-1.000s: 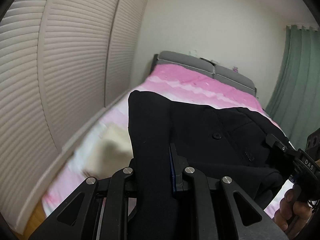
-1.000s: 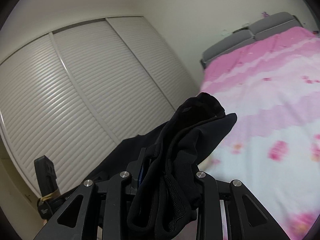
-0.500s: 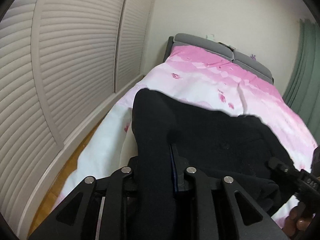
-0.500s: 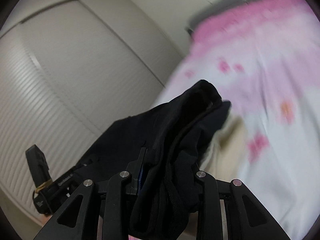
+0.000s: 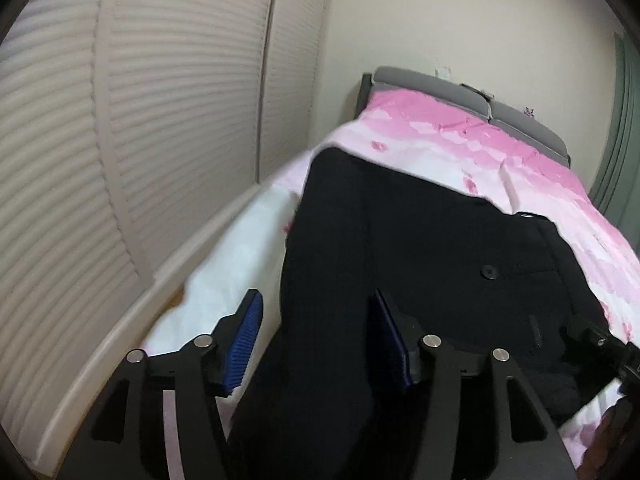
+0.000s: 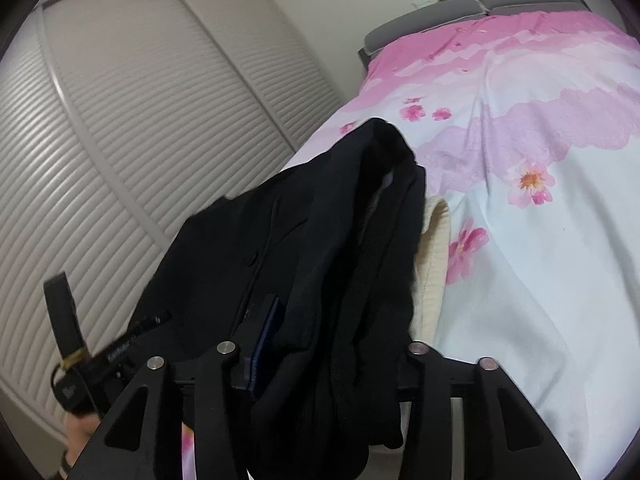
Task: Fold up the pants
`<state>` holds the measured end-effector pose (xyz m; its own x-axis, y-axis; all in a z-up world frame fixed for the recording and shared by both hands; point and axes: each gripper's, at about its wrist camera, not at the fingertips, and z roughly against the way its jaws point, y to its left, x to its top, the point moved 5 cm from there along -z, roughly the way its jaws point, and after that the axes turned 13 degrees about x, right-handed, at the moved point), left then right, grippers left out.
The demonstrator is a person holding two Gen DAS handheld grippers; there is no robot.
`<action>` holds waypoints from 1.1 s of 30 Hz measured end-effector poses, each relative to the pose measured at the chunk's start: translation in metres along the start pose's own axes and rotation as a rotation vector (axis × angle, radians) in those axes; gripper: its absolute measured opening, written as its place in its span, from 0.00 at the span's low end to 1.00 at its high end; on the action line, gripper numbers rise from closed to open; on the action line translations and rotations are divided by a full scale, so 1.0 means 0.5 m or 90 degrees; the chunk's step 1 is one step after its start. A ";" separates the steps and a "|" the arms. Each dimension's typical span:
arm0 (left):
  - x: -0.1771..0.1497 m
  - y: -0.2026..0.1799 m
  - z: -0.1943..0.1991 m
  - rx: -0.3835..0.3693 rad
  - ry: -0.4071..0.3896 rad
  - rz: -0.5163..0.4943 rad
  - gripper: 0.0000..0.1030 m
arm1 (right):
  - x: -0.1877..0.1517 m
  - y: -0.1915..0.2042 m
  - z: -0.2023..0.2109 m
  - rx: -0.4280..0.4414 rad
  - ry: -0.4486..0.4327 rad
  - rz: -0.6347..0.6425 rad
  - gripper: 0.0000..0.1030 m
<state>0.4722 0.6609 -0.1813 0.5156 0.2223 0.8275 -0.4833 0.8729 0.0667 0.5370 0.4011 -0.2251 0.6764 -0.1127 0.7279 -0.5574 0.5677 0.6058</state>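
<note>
The black pants (image 5: 420, 248) lie spread across the near part of the bed (image 5: 532, 160), on its pink flowered cover. The left tool (image 5: 316, 332) is opening: its blue pads (image 5: 244, 340) stand apart, a fold of the pants running between them, the left pad clear of the cloth. The right tool (image 6: 328, 344) is also opening, with bunched waistband cloth draped between its fingers. A cream cloth (image 6: 432, 264) peeks out just beside the pants.
</note>
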 end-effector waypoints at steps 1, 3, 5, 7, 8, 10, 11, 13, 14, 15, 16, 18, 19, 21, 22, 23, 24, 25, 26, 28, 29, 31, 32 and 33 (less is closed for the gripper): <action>0.004 0.006 0.024 0.011 -0.017 -0.006 0.59 | 0.002 0.005 0.020 -0.013 0.003 0.007 0.56; 0.011 0.014 0.072 0.016 -0.045 -0.008 0.67 | 0.020 0.028 0.057 -0.038 -0.010 0.032 0.68; 0.020 0.014 0.119 0.015 -0.060 -0.003 0.67 | 0.031 0.046 0.116 -0.069 -0.062 0.077 0.83; 0.032 -0.002 0.147 0.002 -0.071 -0.009 0.68 | 0.042 0.066 0.174 -0.104 -0.122 0.124 0.93; 0.037 -0.015 0.156 -0.006 -0.074 -0.016 0.69 | 0.047 0.079 0.199 -0.104 -0.150 0.147 0.93; 0.049 -0.056 0.160 -0.028 -0.072 -0.034 0.69 | 0.061 0.107 0.213 -0.083 -0.168 0.180 0.93; 0.051 -0.073 0.156 -0.035 -0.071 -0.038 0.69 | 0.066 0.125 0.208 -0.076 -0.164 0.197 0.93; 0.050 -0.097 0.138 -0.044 -0.064 -0.039 0.69 | 0.077 0.157 0.182 -0.054 -0.150 0.222 0.89; 0.047 -0.106 0.125 -0.048 -0.058 -0.039 0.69 | 0.083 0.170 0.166 -0.050 -0.146 0.232 0.84; 0.044 -0.112 0.114 -0.049 -0.053 -0.040 0.69 | 0.087 0.180 0.149 -0.050 -0.137 0.245 0.74; 0.036 -0.117 0.099 -0.044 -0.045 -0.046 0.69 | 0.086 0.189 0.117 -0.048 -0.105 0.261 0.64; 0.015 -0.115 0.065 -0.027 -0.019 -0.054 0.69 | 0.071 0.201 0.078 -0.049 -0.054 0.278 0.54; 0.007 -0.109 0.054 -0.022 -0.008 -0.053 0.69 | 0.062 0.196 0.057 -0.054 -0.028 0.286 0.52; -0.014 -0.095 0.036 -0.027 0.002 -0.050 0.69 | 0.036 0.174 0.025 -0.067 0.018 0.293 0.52; -0.021 -0.095 0.034 -0.026 0.007 -0.054 0.69 | 0.019 0.159 0.015 -0.072 0.036 0.292 0.52; -0.028 -0.095 0.033 -0.029 0.010 -0.062 0.69 | 0.004 0.141 0.006 -0.087 0.055 0.293 0.52; -0.035 -0.097 0.035 -0.034 0.006 -0.075 0.69 | -0.008 0.128 0.005 -0.094 0.062 0.298 0.51; -0.039 -0.099 0.036 -0.035 0.000 -0.085 0.69 | -0.018 0.116 0.002 -0.107 0.068 0.310 0.50; -0.045 -0.101 0.037 -0.035 -0.005 -0.096 0.69 | -0.028 0.108 0.005 -0.119 0.073 0.321 0.50; -0.058 -0.104 0.027 -0.030 -0.005 -0.111 0.70 | -0.042 0.093 0.000 -0.134 0.087 0.341 0.50; -0.062 -0.105 0.022 -0.027 0.000 -0.110 0.69 | -0.043 0.093 -0.005 -0.138 0.091 0.347 0.50; -0.058 -0.109 0.026 -0.021 0.001 -0.102 0.69 | -0.048 0.093 -0.012 -0.141 0.096 0.361 0.53; -0.052 -0.112 0.036 -0.015 -0.001 -0.098 0.69 | -0.043 0.095 -0.016 -0.144 0.098 0.365 0.53; -0.045 -0.114 0.050 -0.007 -0.005 -0.094 0.69 | -0.037 0.100 -0.015 -0.147 0.100 0.366 0.53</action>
<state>0.4704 0.5950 -0.1898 0.5751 0.0881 0.8133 -0.3947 0.9007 0.1815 0.5001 0.4375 -0.2108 0.3721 0.3731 0.8499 -0.7460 0.6650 0.0346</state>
